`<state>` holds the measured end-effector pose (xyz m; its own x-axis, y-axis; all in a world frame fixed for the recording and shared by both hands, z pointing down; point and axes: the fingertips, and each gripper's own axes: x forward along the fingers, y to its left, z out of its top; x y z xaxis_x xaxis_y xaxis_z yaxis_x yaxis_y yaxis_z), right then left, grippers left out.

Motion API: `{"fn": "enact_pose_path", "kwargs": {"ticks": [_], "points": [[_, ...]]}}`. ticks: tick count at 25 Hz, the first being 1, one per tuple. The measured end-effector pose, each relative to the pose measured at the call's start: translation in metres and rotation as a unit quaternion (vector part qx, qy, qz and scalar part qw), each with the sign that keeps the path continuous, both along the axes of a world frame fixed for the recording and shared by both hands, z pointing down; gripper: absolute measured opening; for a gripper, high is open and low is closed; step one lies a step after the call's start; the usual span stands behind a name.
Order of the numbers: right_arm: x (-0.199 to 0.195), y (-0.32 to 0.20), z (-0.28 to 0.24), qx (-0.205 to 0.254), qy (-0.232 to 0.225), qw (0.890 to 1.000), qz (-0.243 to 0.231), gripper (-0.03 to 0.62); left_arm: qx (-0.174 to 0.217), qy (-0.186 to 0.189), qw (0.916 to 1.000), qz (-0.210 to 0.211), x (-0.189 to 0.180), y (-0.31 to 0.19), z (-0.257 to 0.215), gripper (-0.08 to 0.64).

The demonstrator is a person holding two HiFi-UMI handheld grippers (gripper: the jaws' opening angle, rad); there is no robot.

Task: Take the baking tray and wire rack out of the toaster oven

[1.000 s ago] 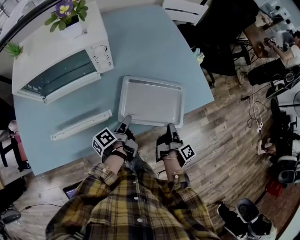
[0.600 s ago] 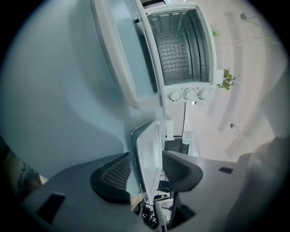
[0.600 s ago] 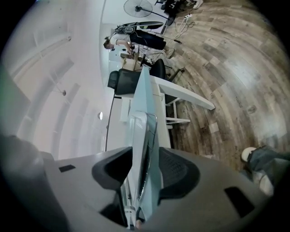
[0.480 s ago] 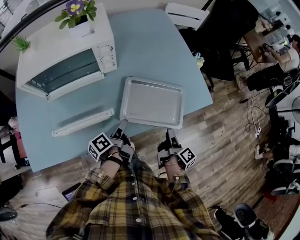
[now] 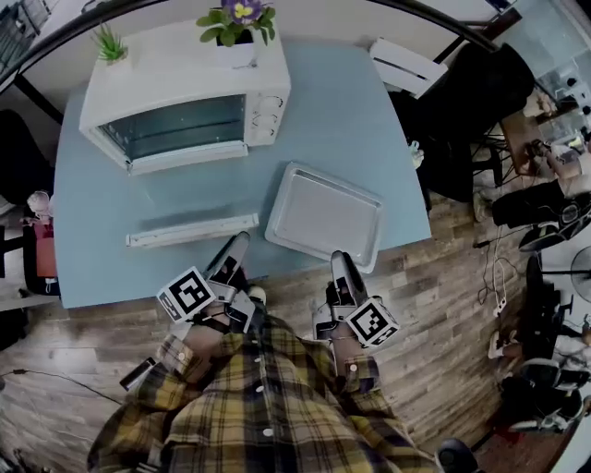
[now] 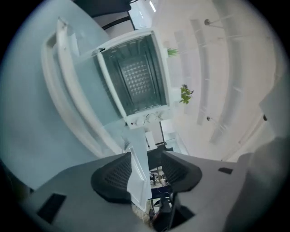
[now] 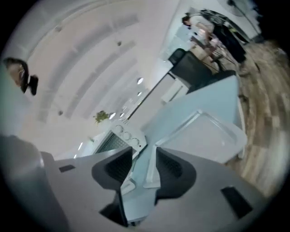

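The empty baking tray (image 5: 323, 217) (image 7: 204, 136) lies flat on the blue table (image 5: 102, 249), close to its front edge. The white toaster oven (image 5: 185, 92) (image 6: 136, 77) (image 7: 120, 136) stands at the back left with its glass door folded down, the handle bar (image 5: 189, 231) nearest me. A wire grid (image 6: 136, 74) shows inside the oven. My left gripper (image 5: 235, 251) (image 6: 147, 170) hovers at the table's edge, facing the oven; its jaws are wide apart, closing a little, and empty. My right gripper (image 5: 340, 268) (image 7: 142, 165) is open and empty, just short of the tray's near rim.
A potted purple flower (image 5: 235, 23) and a small green plant (image 5: 109, 42) stand on top of the oven. A white chair (image 5: 406, 65) is beyond the table's far right corner. Wooden floor (image 5: 443, 305) lies to the right, with people seated at a desk (image 5: 554, 157) further off.
Both grippers were at the tray's near rim and have let go, drawing back towards me and rising. The tray stays on the table. My head view has swung left.
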<state>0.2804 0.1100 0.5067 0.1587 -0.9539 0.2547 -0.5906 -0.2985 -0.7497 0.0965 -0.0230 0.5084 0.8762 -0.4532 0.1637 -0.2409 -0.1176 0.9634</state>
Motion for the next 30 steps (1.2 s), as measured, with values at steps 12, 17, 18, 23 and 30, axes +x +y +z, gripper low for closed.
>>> {"fn": "enact_pose_path", "kwargs": {"ticks": [12,17,18,23,30], "points": [[-0.118,-0.171,-0.128,0.081,0.351,0.910,-0.205,0.082,0.315,-0.147,0.9365,-0.047,-0.112,-0.115,-0.114,0.137],[-0.153,-0.218,-0.143,0.086,0.440,0.863,-0.235,0.038,0.400,-0.216,0.8888,-0.057,-0.152,-0.147,-0.136,0.074],[-0.156,-0.224,-0.143,0.082,0.453,0.856,-0.235,0.027,0.413,-0.231,0.8791,-0.056,-0.158,-0.151,-0.136,0.066],[-0.154,-0.237,-0.145,0.067,0.464,0.856,-0.219,0.004,0.447,-0.284,0.8468,-0.045,-0.172,-0.161,-0.134,0.013],[-0.142,-0.229,-0.148,0.059,0.453,0.862,-0.220,0.003,0.442,-0.300,0.8431,-0.057,-0.167,-0.154,-0.134,-0.011]]}}
